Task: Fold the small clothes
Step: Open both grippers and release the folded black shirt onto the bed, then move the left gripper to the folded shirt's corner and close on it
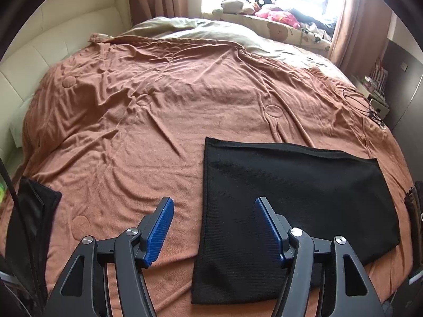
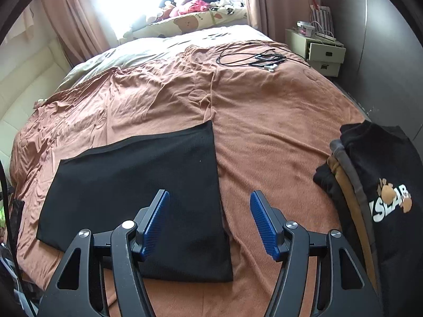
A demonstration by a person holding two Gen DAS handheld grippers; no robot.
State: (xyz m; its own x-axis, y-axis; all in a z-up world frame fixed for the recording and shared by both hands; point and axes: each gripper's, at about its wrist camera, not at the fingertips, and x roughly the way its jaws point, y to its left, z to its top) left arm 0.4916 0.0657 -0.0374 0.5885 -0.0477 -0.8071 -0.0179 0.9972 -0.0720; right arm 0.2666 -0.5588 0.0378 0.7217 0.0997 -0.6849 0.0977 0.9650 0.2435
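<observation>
A black garment (image 1: 290, 206) lies flat as a folded rectangle on the brown bedspread (image 1: 158, 111). The right wrist view shows the same garment (image 2: 127, 185) at lower left. My left gripper (image 1: 214, 204) hangs above the garment's left edge, open, with nothing between its blue pads (image 1: 161, 229). My right gripper (image 2: 210, 198) hovers over the garment's right edge, also open and holding nothing. Neither gripper touches the cloth.
A stack of folded clothes (image 2: 370, 190) with a printed black top sits at the right bed edge. Black fabric (image 1: 34, 224) lies at the left edge. Cables and a phone (image 2: 261, 58) rest far back; a bedside drawer unit (image 2: 320, 50) stands beyond. Soft toys (image 1: 264, 8) line the window.
</observation>
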